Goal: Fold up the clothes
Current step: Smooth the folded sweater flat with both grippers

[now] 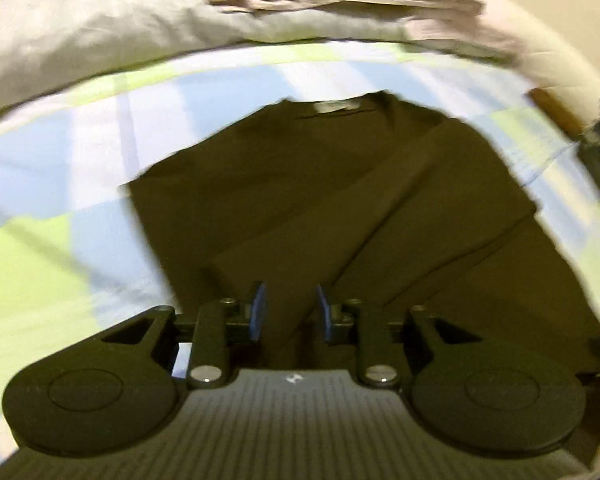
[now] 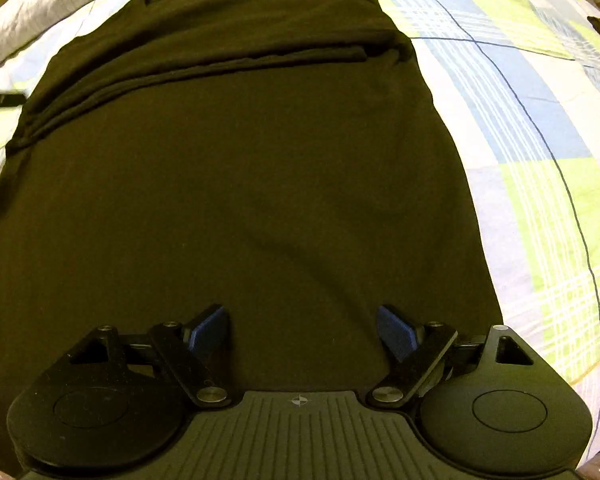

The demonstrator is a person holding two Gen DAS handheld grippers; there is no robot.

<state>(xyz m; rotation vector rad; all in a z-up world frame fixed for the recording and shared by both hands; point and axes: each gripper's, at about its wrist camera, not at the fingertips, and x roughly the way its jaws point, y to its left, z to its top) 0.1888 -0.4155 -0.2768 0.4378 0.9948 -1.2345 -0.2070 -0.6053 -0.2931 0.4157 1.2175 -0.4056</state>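
Left gripper (image 1: 290,312) nearest the lens: jaws narrowly apart, nothing between the blue pads (image 1: 259,311), hanging over the dark shirt (image 1: 340,208). The shirt lies flat on a checked bedsheet (image 1: 60,184), collar label far end, one side folded inward (view blurred). Right gripper (image 2: 303,334): jaws wide apart, empty, above the shirt's lower half.

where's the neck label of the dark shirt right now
In the left wrist view the pale neck label sits top centre, at the dark shirt's collar, near the checked bedsheet.
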